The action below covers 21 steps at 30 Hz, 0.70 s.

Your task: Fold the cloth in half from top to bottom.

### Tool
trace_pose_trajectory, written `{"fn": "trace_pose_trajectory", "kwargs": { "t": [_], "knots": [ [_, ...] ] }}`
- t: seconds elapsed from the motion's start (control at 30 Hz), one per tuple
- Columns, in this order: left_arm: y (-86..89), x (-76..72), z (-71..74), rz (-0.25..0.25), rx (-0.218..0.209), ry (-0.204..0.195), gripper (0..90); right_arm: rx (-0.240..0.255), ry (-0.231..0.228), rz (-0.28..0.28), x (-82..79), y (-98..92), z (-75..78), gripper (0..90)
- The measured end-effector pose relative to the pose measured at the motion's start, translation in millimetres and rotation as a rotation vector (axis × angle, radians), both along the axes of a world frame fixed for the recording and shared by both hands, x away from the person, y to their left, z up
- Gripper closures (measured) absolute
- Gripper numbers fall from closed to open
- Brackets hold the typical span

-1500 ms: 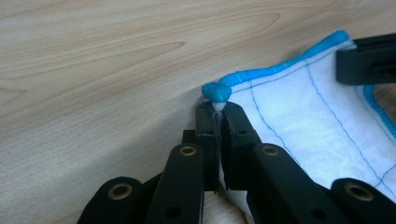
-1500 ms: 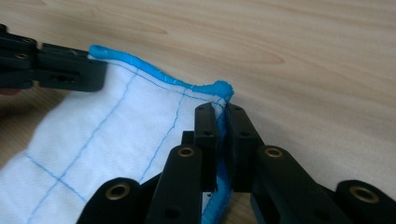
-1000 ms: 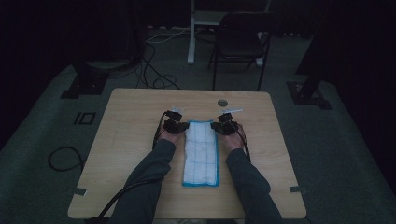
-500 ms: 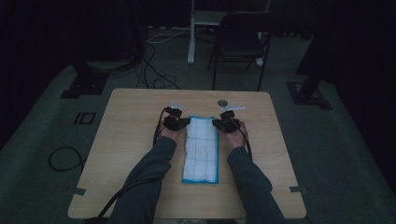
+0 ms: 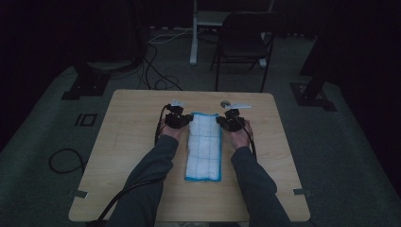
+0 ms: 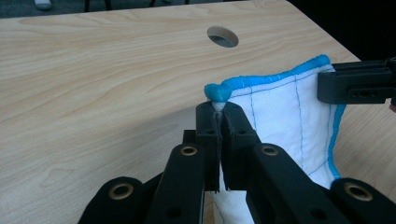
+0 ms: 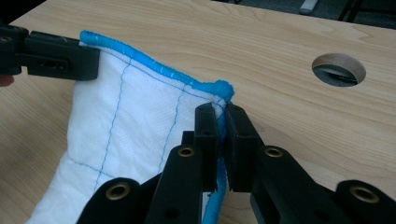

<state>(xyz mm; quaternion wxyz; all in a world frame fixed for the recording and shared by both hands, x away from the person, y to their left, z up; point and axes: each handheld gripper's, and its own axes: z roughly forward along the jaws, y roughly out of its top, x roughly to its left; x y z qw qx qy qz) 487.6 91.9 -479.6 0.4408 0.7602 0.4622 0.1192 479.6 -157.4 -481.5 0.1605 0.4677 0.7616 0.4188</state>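
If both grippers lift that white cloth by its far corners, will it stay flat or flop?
Probably flop: the cloth already curves and sags between the left gripper and right gripper. It looks light and quilted, so likely to drape rather than slip free.

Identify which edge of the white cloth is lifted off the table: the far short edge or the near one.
The far short edge of the cloth: left tongs and right tongs pinch its corners, while the near edge lies flat on the table.

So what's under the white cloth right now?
The wooden table lies under the white cloth. The left gripper and right gripper pinch its far corners, lifting that edge clear. Whatever lies beneath the flat near part is covered.
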Motion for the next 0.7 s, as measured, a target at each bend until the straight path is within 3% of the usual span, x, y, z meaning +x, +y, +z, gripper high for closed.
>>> {"fn": "trace_pose_trajectory", "kwargs": {
  "t": [0.7],
  "knots": [
    [5.2,-33.0,8.6,-0.027,-0.042,-0.057,87.3,0.020,-0.057,0.038,-34.5,-5.2,8.6,85.4]
  ]
}}
